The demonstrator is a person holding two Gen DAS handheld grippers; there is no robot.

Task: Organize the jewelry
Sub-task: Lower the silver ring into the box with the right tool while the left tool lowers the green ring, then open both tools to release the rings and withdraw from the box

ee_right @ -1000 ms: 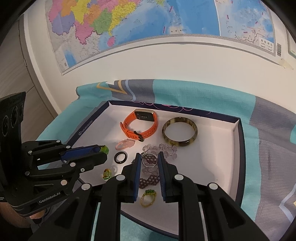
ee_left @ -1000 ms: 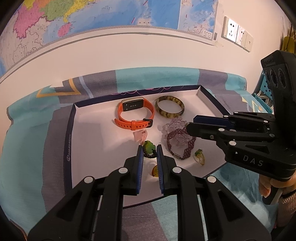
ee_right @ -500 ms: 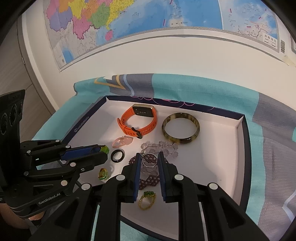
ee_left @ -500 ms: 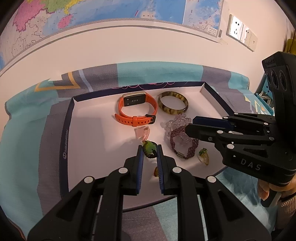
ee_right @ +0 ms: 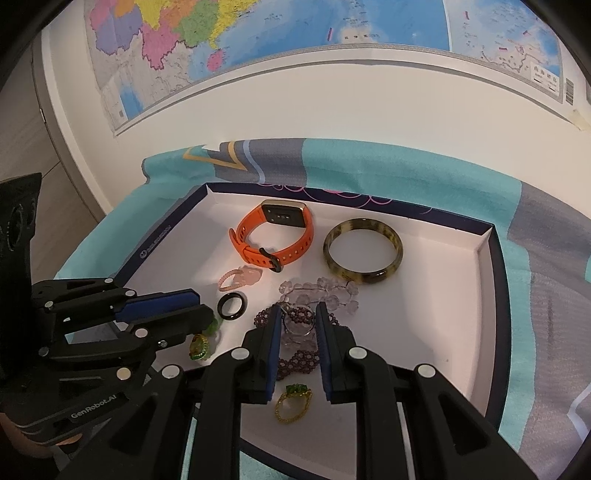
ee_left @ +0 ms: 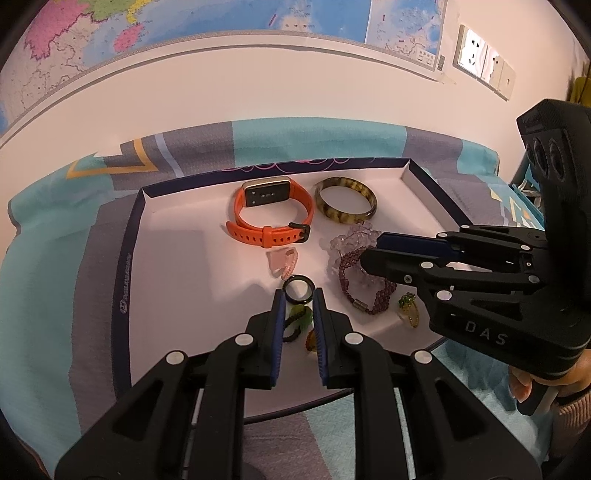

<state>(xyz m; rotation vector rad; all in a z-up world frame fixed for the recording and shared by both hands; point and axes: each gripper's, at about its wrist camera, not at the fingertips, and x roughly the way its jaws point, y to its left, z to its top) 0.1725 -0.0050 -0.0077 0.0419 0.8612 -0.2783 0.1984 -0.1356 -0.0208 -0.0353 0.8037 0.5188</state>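
Note:
A white tray (ee_left: 177, 280) with a dark blue rim holds the jewelry. At the back lie an orange watch (ee_left: 271, 218) and a tortoiseshell bangle (ee_left: 345, 205). In front are a pink ring (ee_left: 283, 260), a black ring (ee_left: 298, 290), clear beads (ee_left: 351, 238), a purple bead bracelet (ee_left: 364, 286) and a gold ring with green stones (ee_right: 293, 402). My left gripper (ee_left: 298, 299) stands narrowly open over a green-stone ring (ee_left: 299, 319), which lies on the tray. My right gripper (ee_right: 298, 314) is shut on a silver ring (ee_right: 297, 326) above the purple bracelet (ee_right: 297, 360).
The tray rests on a teal and grey patterned cloth (ee_left: 51, 258) against a white wall with a map (ee_right: 258, 33). Wall sockets (ee_left: 484, 66) are at the upper right. A second gold and green ring (ee_right: 199, 345) lies by the left gripper's fingers.
The green-stone ring has dropped out of my left gripper onto the tray and the gripper has drawn back, uncovering the black ring. My right gripper still holds the silver ring.

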